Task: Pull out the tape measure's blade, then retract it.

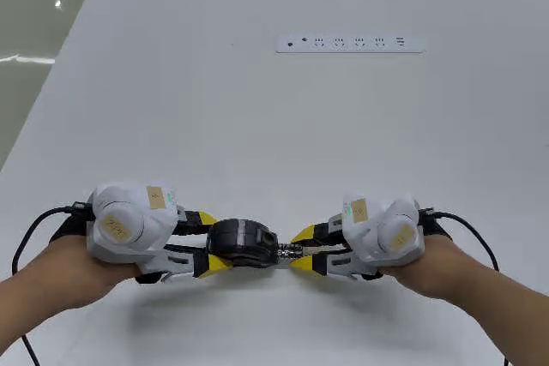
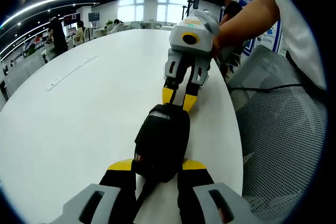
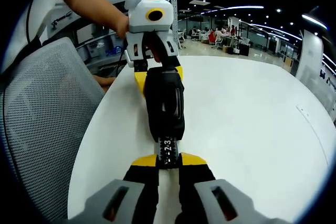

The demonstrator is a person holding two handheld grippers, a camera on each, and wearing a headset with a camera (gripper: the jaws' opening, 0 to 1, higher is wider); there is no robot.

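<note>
A black tape measure (image 1: 243, 243) is held just above the white table near its front edge. My left gripper (image 1: 206, 242) is shut on its case (image 2: 161, 142) from the left. From the right, my right gripper (image 1: 302, 250) is shut on the blade's tip. Only a short piece of blade (image 3: 168, 150) with printed numbers shows between the case (image 3: 164, 103) and the right gripper (image 3: 168, 160). In the left gripper view the yellow tips of the right gripper (image 2: 178, 97) nearly touch the case. The two grippers face each other, close together.
A white power strip (image 1: 350, 44) lies flat on the white table (image 1: 257, 126) well beyond the grippers. A grey mesh chair (image 3: 42, 124) stands at the table's near edge. Black cables (image 1: 30, 237) trail from both grippers.
</note>
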